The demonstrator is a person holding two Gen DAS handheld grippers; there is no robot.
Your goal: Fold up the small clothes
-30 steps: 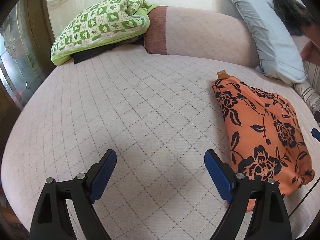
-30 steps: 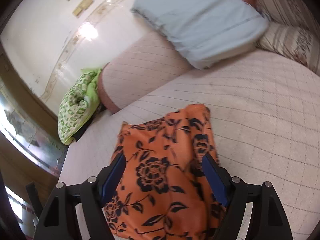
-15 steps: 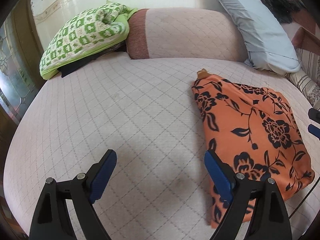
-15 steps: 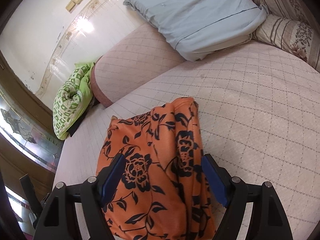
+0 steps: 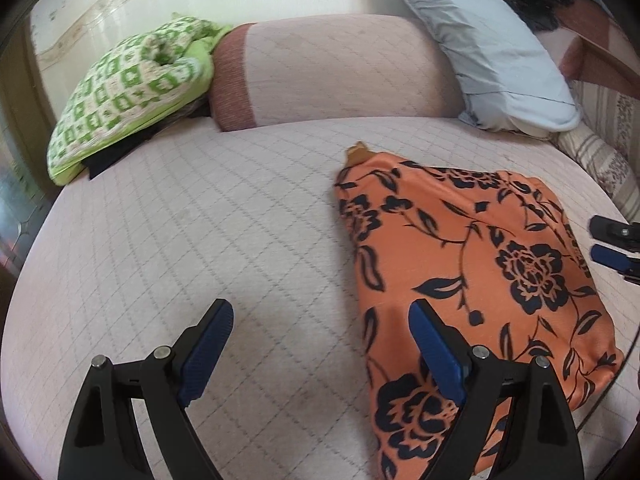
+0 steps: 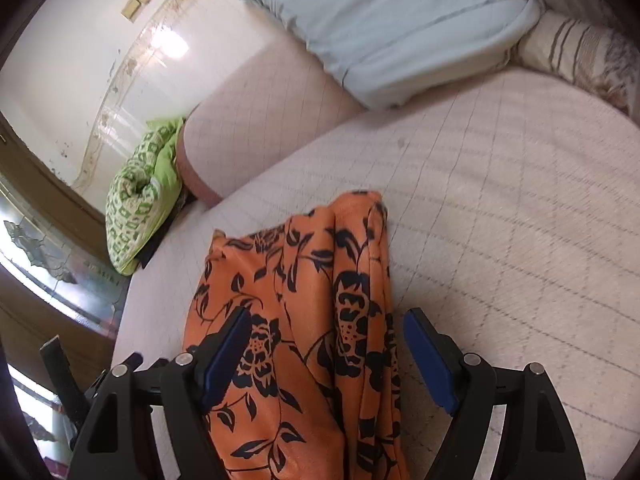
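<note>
Hovering over bed point(image 5: 168, 240): left tool point(image 5: 320, 340) wide open, nothing gripped, its right finger over edge of orange floral garment point(image 5: 480, 272). Right tool point(image 6: 328, 344) wide open, straddling the garment's near end.

Count of items on view, by kind.

Garments: one, an orange cloth point(image 5: 472, 280) with black flowers, at the lower right of the left wrist frame and lower centre of the right wrist frame point(image 6: 304, 320).

Grippers: two. Left gripper point(image 5: 320, 344), two blue-padded fingers, lower centre of its own frame. Right gripper point(image 6: 326, 352), likewise two fingers.

Pillows and cushions: four. One green checked pillow point(image 5: 132, 92), upper left. One pink bolster point(image 5: 332, 68), upper centre. One grey-blue pillow point(image 5: 488, 44), upper right. One striped cushion point(image 5: 604, 160), right edge.

Beds: one quilted mattress point(image 5: 180, 240).
</note>
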